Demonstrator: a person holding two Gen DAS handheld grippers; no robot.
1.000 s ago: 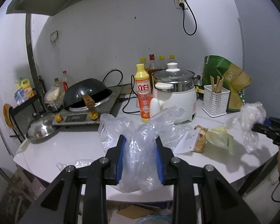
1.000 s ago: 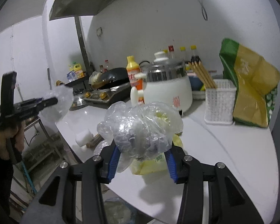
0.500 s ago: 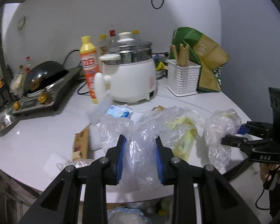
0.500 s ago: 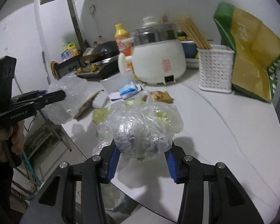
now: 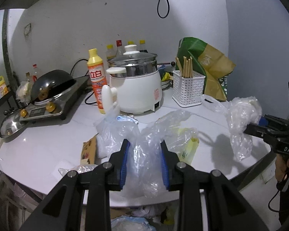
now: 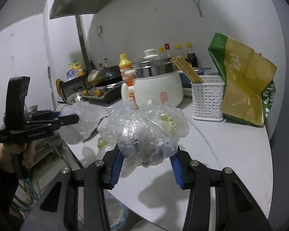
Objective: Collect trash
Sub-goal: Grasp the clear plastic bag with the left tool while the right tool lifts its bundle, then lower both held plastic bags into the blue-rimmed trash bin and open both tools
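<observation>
So I've got the white table (image 5: 38, 154) spread out ahead of both grippers, with the white electric pot (image 5: 138, 90) at its far side, dead ahead of the left one. My right gripper (image 6: 146, 165) is clamped, jaws partway closed, on a crumpled wad of clear plastic (image 6: 148, 130) that bulges up over its fingers, hanging above the table's near edge. My left gripper (image 5: 144, 163) is pinched narrower on a thin clear plastic bag (image 5: 146, 154), which trails forward over a yellow wrapper (image 5: 186, 148) lying on the table just right of its tips. A brown carton scrap (image 5: 88, 150) sits just left.
</observation>
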